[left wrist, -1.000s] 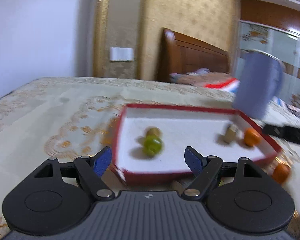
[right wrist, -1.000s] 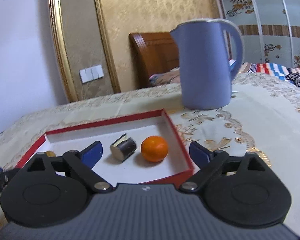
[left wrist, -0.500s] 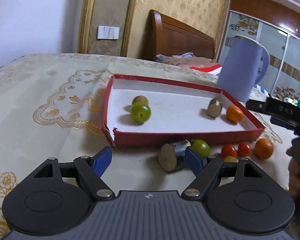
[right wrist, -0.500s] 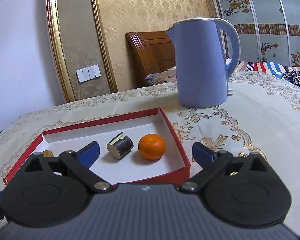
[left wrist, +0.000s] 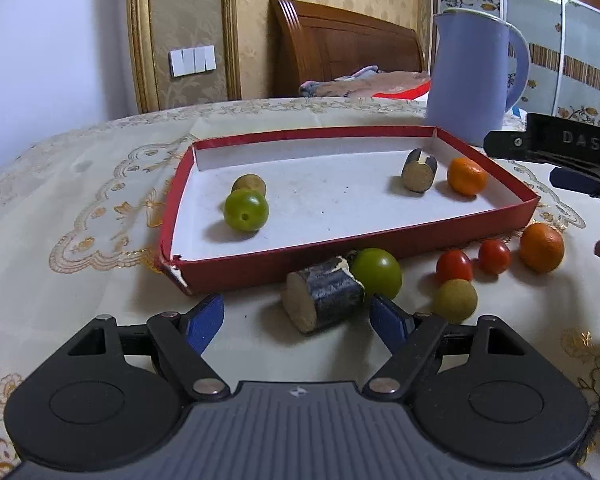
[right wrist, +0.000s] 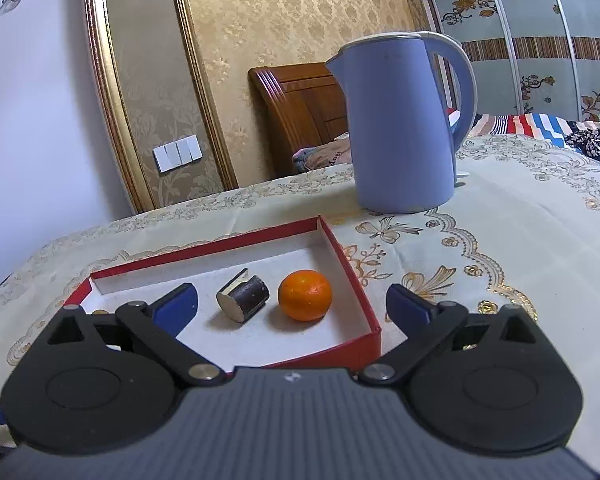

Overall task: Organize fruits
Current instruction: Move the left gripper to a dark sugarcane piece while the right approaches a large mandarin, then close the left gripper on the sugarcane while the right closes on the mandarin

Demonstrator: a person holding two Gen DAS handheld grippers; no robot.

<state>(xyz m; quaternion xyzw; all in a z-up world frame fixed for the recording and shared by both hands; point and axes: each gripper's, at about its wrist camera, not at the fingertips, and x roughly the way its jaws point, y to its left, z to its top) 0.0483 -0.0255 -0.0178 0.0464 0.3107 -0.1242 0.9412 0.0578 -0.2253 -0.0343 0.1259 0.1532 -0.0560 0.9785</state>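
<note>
A: Where do your fingers stand?

B: Your left gripper (left wrist: 296, 316) has its blue-padded fingers (left wrist: 203, 322) apart, clamped on nothing. A short dark cylinder with a cut tan end (left wrist: 323, 299) lies on its side on the bench (left wrist: 80, 288) just beyond the tips, touching a smooth green round fruit (left wrist: 378, 272). Your right gripper (right wrist: 292, 305) has just been opening; its fingers are spread wide and bare, hanging over the near right corner of the shallow red cardboard tray with a white floor (right wrist: 364, 300).

A: What room is there by the tray's edge?

B: Outside the near wall lie two glossy red tomatoes (left wrist: 454, 266), a dull yellow-green ball (left wrist: 455, 300) and a dimpled orange mandarin (left wrist: 541, 247), close together. Bare embroidered cloth opens to the left.

A: And inside?

B: A green fruit (left wrist: 246, 211) touching a brownish one (left wrist: 249, 184) on the left; a second dark cylinder (right wrist: 243, 298) and an orange mandarin (right wrist: 305, 295) on the right, the middle floor bare. A tall smooth lavender kettle (right wrist: 400, 128) stands behind the tray.
</note>
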